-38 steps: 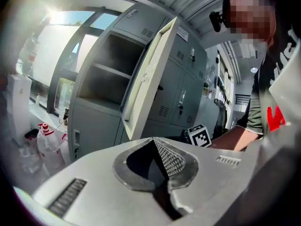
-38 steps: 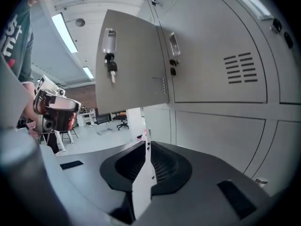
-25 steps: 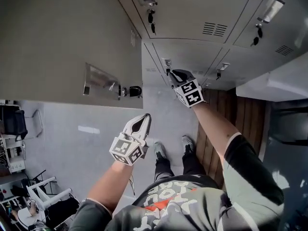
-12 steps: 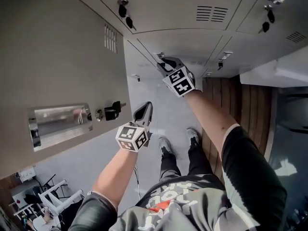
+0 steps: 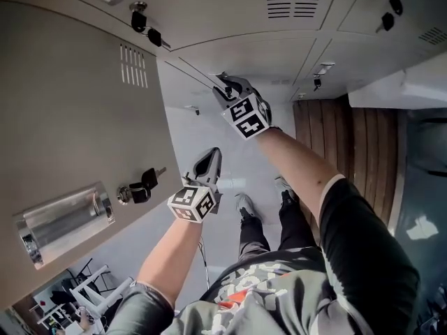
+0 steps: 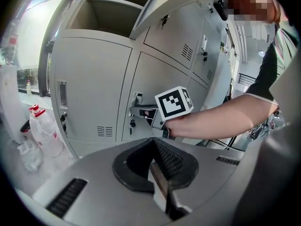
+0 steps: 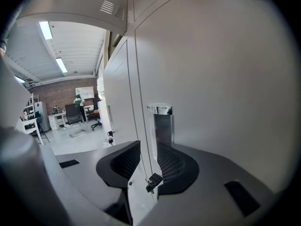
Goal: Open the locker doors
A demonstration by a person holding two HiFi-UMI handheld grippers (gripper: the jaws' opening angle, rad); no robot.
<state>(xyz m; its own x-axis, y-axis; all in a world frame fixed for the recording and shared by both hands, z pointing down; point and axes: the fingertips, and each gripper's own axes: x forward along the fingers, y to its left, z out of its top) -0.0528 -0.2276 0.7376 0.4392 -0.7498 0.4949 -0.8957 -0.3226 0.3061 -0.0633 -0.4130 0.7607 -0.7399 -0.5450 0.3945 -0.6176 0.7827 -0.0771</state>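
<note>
**Right tool at a closed door's handle, left tool shut and empty**

In the head view the open locker door [image 5: 77, 117] fills the left side. Its chrome pull [image 5: 66, 222] and hanging key [image 5: 143, 183] are turned toward the person. Just right of that door's edge, the left tool [image 5: 213, 153] hangs in the air, with its jaws pressed together and nothing in them.

Farther right of the open door and beyond it, the right tool [image 5: 225, 86] reaches to a closed locker door [image 6: 150, 79]. Its tips are at that door's chrome handle [image 7: 162, 124]. Its jaws have just been opening and stand partly apart, and the pads press on nothing. The handle stands just ahead of the gap, and a small key [image 7: 153, 181] dangles in sight between the jaws.
</note>
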